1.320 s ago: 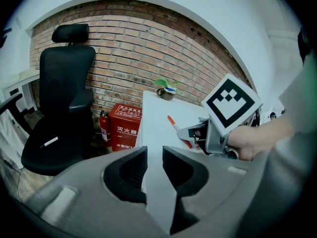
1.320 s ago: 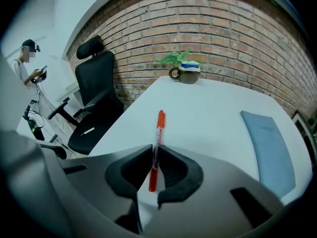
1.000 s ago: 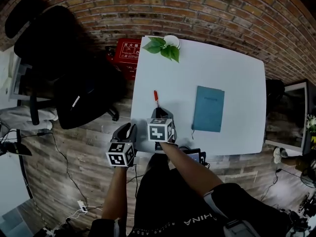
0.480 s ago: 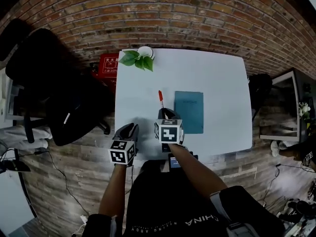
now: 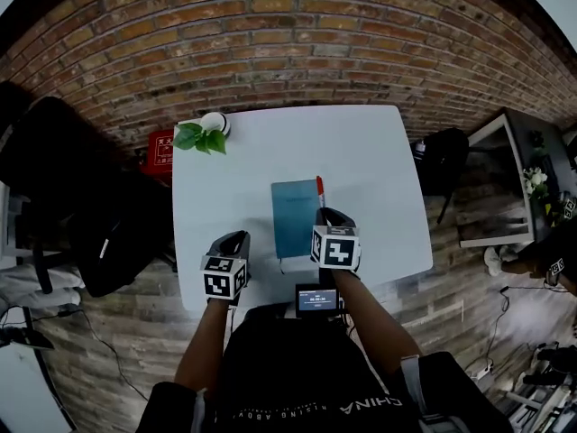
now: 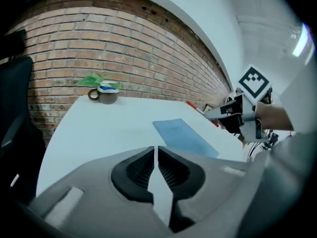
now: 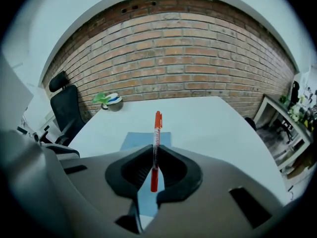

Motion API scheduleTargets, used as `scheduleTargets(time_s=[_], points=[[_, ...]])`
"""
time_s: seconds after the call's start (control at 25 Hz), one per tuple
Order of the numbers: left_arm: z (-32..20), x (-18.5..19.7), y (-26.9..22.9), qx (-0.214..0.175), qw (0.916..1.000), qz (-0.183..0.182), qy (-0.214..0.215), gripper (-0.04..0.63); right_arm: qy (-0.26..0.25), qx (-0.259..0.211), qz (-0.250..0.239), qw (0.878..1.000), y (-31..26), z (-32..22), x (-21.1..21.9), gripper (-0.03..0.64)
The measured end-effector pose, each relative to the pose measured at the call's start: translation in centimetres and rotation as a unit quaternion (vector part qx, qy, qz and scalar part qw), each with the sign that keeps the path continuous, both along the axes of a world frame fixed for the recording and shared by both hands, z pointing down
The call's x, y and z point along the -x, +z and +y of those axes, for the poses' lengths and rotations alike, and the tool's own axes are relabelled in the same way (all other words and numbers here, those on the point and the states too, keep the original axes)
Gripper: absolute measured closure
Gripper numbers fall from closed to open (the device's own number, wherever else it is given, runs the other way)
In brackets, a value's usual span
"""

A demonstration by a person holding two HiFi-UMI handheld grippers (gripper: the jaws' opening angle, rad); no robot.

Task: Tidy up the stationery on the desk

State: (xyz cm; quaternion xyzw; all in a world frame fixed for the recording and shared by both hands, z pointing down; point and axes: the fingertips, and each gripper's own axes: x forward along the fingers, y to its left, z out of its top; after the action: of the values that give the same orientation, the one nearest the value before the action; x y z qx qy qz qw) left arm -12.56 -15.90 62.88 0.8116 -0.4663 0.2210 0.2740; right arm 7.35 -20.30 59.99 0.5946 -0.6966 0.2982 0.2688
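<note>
Pinching the slim red plastic pen [image 7: 157,133] across its barrel near the rear end, the right gripper [image 7: 154,156] holds it off the white rectangular desk [image 5: 370,152]. Most of the pen's length juts forward, past the far right corner of the flat teal notebook [image 5: 296,213]. The left gripper [image 6: 156,150] hovers over the desk's near left edge. Its claw has just been closing and is drawn almost together on nothing.

The pen looks light and stiff, but its smooth round barrel could swivel in so rearward a pinch, so a hold nearer the middle would likely steady it. The notebook seems thin and lies flush on the desk, so it is probably best taken by an edge or slid rather than pinched from above.
</note>
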Motion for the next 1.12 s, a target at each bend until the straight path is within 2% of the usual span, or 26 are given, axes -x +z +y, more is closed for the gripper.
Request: scheduleTargets(time_s=[0.2,0.44,0.76,1.12], points=[[-0.3,-4.3,0.0,0.006,0.9998,-0.005,0.018,0.583,0.030,0.017,0.010,0.999,0.4,1.6,-7.0,0.571],[0.1,-8.4,0.1,0.014,0.9987,-0.013,0.047,0.584,0.037,0.033,0.006,0.999,1.2,2.6,-11.3,0.571],[0.8,-9.7,0.9,0.032,0.9980,-0.025,0.048,0.584,0.008,0.062,-0.014,0.998,3.7,2.7,-10.7,0.571],[1.9,-9.5,2.5,0.051,0.9981,-0.017,0.032,0.583,-0.019,0.102,-0.049,0.993,6.6,2.6,-8.0,0.569]])
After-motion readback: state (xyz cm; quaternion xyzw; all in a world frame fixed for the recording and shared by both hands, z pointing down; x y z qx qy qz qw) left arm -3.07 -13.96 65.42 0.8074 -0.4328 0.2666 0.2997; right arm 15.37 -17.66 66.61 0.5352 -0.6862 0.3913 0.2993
